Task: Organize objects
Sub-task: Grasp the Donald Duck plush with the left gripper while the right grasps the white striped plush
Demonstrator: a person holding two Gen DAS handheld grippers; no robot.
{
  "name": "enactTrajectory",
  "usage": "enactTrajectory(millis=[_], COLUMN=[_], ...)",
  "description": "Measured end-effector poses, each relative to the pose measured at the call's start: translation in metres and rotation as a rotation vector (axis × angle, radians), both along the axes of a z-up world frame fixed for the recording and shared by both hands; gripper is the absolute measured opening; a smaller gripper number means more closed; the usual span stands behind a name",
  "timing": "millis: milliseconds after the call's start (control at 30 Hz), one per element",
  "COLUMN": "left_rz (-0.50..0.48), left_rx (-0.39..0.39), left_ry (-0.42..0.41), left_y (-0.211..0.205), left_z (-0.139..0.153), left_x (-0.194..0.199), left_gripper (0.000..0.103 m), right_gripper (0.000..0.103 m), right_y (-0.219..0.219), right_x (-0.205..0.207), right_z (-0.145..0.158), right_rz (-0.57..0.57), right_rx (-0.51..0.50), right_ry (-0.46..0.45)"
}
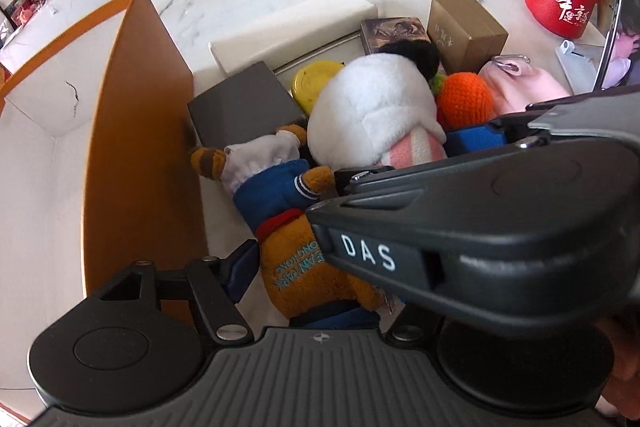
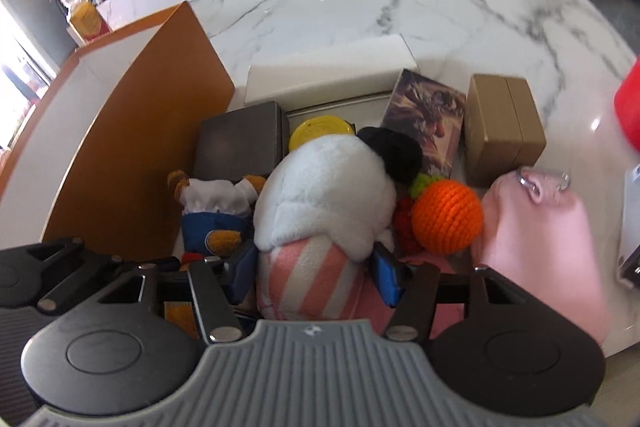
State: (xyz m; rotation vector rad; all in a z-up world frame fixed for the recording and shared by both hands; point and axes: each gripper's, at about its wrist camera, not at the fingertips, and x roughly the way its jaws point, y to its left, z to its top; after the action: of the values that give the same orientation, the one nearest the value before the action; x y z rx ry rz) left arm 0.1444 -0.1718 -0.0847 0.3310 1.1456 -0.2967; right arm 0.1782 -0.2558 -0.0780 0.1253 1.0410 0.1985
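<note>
While the far half of the marble table lies bare, the near edge is crowded between the tall orange box and a pink pouch. The right gripper brackets the fluffy white plush's striped base, pads seemingly just touching. Only the left view shows a red mug; there the left gripper stands open around the brown plush bear, its right finger hidden.

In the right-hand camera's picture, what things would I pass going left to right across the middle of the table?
Orange box → bear in blue top → white plush with striped bottom → orange crocheted ball → pink pouch → red cup.
</note>
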Motion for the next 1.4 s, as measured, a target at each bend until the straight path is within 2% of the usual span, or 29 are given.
enactTrajectory(millis=[133,333,500,633,933,1100,1233,1400], left_rz=[0.011,0.015,0.029,0.052,0.084,0.091,0.115,0.115], left_rx=[-0.015,-0.071,-0.133,-0.195,-0.275,-0.26,-0.188,-0.142], left_ry=[-0.021,-0.067,-0.145,-0.213,-0.336,-0.35,-0.351,-0.282], left_y=[0.003,0.011,0.024,0.044,0.092,0.12,0.142,0.169], left_z=[0.0,0.008,0.041,0.074,0.13,0.141,0.136,0.118], left_x=[-0.001,-0.008,-0.023,-0.037,-0.057,-0.062,-0.061,-0.053], left_gripper=[0.068,0.063,0.063,0.063,0.063,0.063,0.063,0.063], right_gripper=[0.06,0.059,0.059,0.059,0.059,0.059,0.059,0.059], right_y=[0.004,0.015,0.026,0.043,0.081,0.108,0.134,0.16], right_x=[-0.004,-0.014,-0.026,-0.041,-0.075,-0.085,-0.081,-0.071], right_z=[0.004,0.017,0.044,0.076,0.138,0.153,0.149,0.131], right_rz=[0.016,0.044,0.069,0.094,0.131,0.159,0.189,0.228], right_rx=[-0.044,-0.112,-0.167,-0.21,-0.17,-0.121,-0.094,-0.083], right_ry=[-0.022,-0.074,-0.151,-0.257,-0.422,-0.436,-0.406,-0.342])
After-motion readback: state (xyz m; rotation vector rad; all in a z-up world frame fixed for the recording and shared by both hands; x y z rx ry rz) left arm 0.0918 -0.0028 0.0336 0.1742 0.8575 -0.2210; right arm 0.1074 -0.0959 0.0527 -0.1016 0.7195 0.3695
